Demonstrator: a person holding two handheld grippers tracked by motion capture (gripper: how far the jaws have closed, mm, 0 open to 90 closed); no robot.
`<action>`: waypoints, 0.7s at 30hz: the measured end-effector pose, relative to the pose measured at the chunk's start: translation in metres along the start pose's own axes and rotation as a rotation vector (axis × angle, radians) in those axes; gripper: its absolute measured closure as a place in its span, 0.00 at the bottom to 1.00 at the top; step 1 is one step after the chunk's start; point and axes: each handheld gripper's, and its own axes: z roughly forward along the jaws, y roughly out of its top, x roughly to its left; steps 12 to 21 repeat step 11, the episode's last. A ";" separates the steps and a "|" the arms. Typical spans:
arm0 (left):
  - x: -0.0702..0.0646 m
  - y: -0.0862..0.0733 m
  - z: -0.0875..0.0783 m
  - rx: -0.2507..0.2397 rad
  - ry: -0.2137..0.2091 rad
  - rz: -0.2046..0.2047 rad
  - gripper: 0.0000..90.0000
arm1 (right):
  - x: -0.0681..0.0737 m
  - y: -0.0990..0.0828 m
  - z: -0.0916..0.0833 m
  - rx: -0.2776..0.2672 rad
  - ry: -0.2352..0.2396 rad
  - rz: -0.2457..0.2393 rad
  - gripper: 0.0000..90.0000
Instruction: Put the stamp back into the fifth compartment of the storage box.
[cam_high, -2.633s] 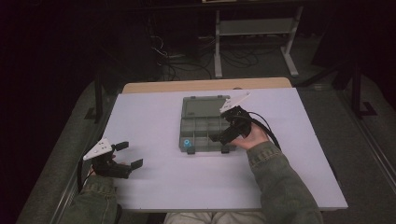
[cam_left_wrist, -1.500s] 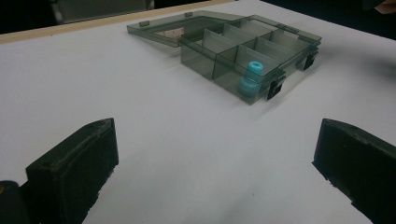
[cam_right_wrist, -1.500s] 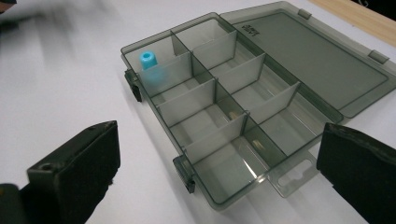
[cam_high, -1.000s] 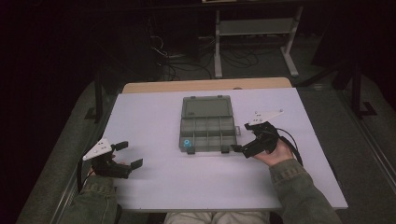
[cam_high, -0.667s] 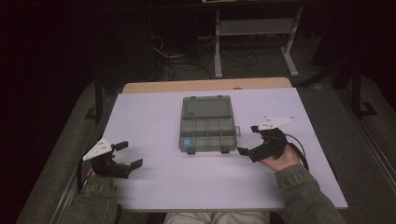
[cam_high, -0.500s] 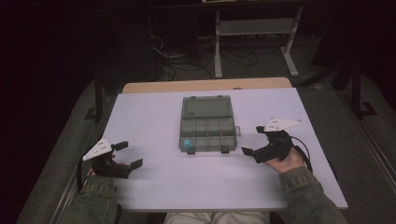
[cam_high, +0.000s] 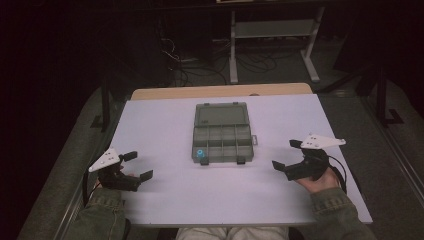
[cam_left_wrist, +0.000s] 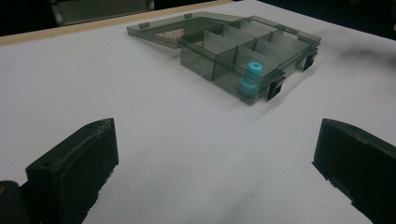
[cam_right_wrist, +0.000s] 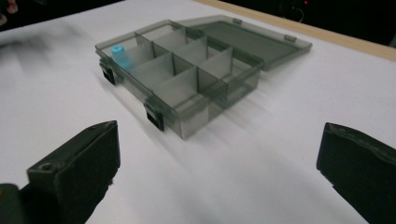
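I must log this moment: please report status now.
Left gripper open, right gripper open, both empty. Organizer box lid open, blue piece in near-left compartment. Nothing in the way.

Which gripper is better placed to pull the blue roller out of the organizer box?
Left, probably. The blue roller sits in the organizer box's near-left corner compartment, on the left gripper's side. The right gripper would cross the box front. Both are open and empty.
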 end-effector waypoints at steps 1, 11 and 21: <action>0.000 0.000 0.000 0.000 0.001 0.000 0.00 | 0.000 -0.003 -0.002 -0.008 -0.001 0.000 0.00; 0.000 0.000 0.000 -0.004 -0.001 -0.003 0.00 | -0.001 -0.017 -0.022 -0.051 -0.017 0.011 0.00; 0.000 0.000 0.000 -0.004 -0.001 -0.003 0.00 | -0.001 -0.017 -0.022 -0.051 -0.017 0.011 0.00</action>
